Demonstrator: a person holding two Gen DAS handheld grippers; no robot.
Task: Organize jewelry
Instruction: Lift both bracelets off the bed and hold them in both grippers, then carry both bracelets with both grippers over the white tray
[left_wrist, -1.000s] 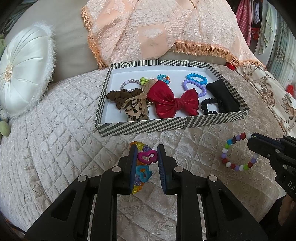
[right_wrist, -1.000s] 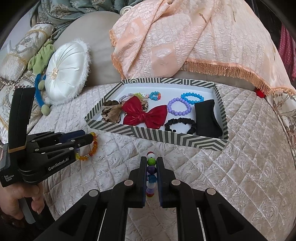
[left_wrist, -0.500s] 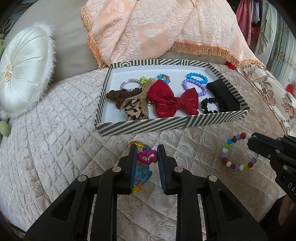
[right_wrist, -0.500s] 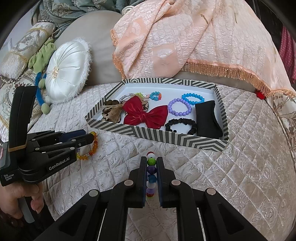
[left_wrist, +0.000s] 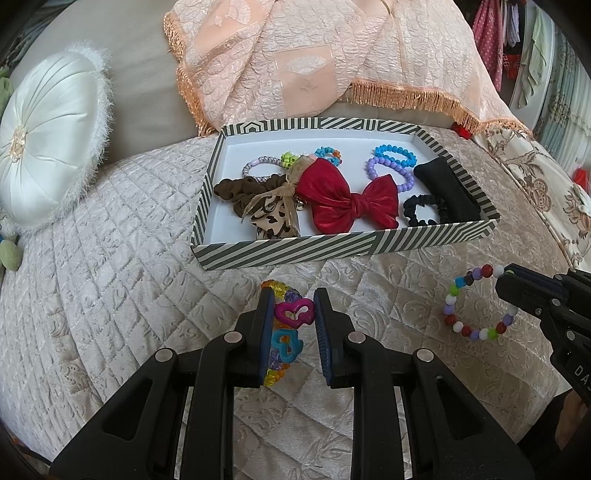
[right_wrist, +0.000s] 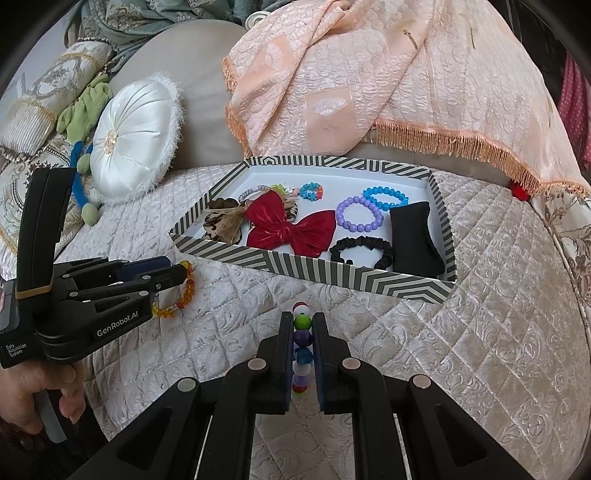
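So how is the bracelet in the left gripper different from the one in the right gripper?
The heart charm bracelet in the left gripper has translucent orange and yellow beads plus pink and blue heart charms; the round bead bracelet in the right gripper has plain round beads in mixed colours, no charms. The left jaws stand wider apart. Both bracelets are clamped, outside the striped tray.

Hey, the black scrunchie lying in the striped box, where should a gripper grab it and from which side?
Pinch the black scrunchie across its front-left arc, coming down from above. It lies flat as an open ring, so one finger can drop into the hole. Its right side touches the black pouch, leaving little room there.
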